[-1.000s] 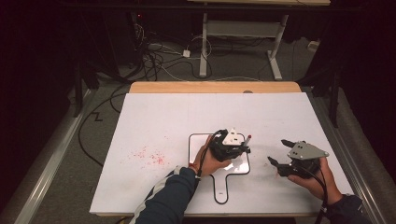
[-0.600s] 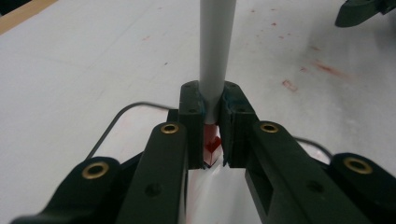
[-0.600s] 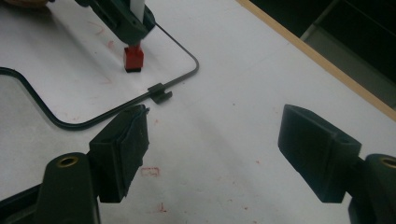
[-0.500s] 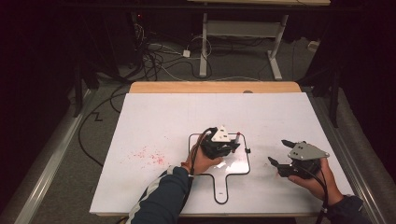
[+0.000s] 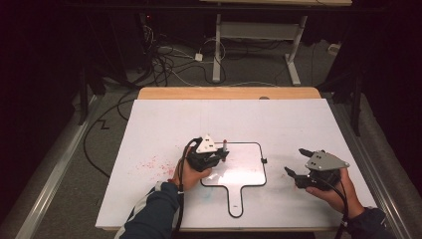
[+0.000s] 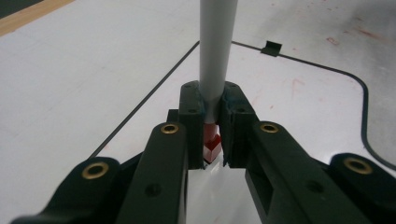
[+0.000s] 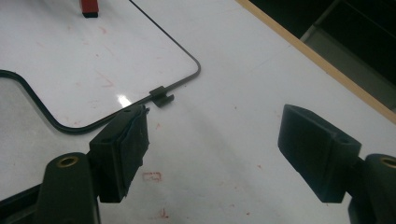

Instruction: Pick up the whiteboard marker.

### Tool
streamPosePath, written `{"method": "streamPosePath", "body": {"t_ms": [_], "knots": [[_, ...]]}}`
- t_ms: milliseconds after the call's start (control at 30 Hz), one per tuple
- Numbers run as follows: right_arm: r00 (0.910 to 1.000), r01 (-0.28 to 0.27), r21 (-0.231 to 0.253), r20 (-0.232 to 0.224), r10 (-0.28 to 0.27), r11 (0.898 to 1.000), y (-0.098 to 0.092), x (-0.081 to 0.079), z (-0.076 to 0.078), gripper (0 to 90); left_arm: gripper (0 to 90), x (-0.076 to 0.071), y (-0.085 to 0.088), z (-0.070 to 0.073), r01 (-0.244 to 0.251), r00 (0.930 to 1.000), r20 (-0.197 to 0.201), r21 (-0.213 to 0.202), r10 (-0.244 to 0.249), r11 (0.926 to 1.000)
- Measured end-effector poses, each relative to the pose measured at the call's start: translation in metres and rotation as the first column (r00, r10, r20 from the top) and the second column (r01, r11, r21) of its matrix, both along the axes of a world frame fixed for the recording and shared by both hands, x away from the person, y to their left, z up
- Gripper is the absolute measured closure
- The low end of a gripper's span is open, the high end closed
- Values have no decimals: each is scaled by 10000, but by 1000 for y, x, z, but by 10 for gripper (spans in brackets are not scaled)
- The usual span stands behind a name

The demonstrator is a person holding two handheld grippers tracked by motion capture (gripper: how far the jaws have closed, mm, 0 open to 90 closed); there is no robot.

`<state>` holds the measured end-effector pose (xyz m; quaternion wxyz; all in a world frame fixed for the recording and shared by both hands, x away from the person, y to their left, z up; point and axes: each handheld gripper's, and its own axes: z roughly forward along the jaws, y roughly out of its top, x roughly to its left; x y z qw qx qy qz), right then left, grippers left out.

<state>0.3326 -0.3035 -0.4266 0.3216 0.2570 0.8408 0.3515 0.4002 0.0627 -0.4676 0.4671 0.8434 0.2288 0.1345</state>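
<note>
Leftward now, left tongs (image 6: pixel 212 116) clamp a smooth grey marker (image 6: pixel 215 56).

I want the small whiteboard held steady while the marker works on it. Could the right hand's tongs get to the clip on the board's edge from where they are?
Probably yes. The right tongs stand open with the clip just ahead of them, and bare table lies between. The left tongs, holding the marker, are over the whiteboard's far side.

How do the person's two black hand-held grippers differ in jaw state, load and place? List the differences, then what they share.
The left gripper has its jaws shut on a grey marker with a red end; the right gripper stands open, holding nothing.
The left gripper is over the black-rimmed paddle-shaped whiteboard; the right gripper is beside it, over the white table.
Both carry grey three-cornered plates.
</note>
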Motion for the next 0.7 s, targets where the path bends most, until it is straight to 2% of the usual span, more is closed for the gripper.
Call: {"method": "streamPosePath", "body": {"t_ms": [133, 433, 700], "knots": [[10000, -20, -24, -23, 20, 10000, 1, 1, -1, 251, 789, 1, -6, -1, -61, 10000, 25, -141, 61, 9999], [9999, -75, -74, -75, 74, 9999, 3, 2, -2, 251, 790, 0, -54, -1, 792, 9969, 65, -268, -790, 9965], [10000, -38, -65, -54, 37, 10000, 0, 2, -2, 251, 789, -10, -86, 3, 1520, 9883, 118, 55, -1520, 9884]]}}
